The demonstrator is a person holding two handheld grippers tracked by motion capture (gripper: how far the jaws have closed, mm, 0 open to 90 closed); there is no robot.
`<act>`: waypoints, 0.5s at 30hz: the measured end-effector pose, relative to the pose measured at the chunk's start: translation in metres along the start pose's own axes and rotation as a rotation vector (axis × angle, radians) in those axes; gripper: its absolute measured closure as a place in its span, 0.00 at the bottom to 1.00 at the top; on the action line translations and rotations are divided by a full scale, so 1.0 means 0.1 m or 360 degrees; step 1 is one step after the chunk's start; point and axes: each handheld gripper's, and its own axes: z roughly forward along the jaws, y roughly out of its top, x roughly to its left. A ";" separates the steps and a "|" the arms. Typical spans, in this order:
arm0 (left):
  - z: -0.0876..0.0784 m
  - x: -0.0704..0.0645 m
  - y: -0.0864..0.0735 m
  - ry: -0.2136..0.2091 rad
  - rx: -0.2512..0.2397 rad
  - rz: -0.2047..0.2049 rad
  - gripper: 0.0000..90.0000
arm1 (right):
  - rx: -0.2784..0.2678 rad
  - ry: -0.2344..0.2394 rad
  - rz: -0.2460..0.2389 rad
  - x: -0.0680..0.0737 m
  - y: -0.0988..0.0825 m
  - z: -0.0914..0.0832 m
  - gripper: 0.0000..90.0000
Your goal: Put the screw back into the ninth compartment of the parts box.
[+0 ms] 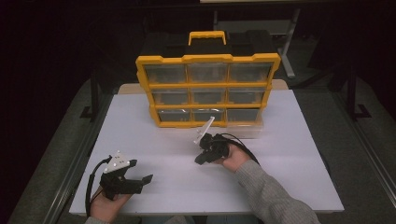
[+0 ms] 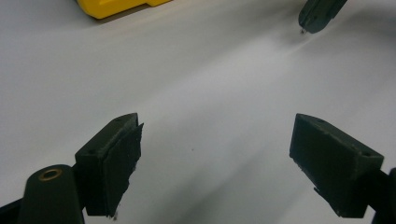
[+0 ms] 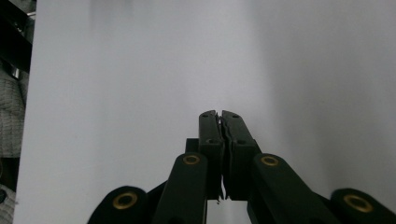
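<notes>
Right gripper view: the right gripper (image 3: 222,114) is pressing its jaws together, empty, over the white bench (image 3: 140,70); the left gripper (image 2: 215,140) is holding its jaws spread, nothing between them.

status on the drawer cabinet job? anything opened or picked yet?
Done: nothing visible; the yellow plastic organiser cabinet with clear drawers shows every drawer pushed in. In hand: nothing; the right gripper is shut and empty, low over the white table before the cabinet; the left gripper stands open and empty near the front edge. Left: apparently all the drawer handling.
</notes>
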 end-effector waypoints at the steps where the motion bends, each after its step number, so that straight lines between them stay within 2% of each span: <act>1: 0.00 0.00 0.00 0.0001 0.0004 0.0001 0.18 | -0.0002 -0.0003 0.0004 0.00 0.00 -0.02 0.96; 15: 0.00 -0.01 0.00 -0.0001 0.0004 -0.0008 0.18 | -0.0059 -0.0049 0.0052 -0.08 -0.01 -0.42 0.96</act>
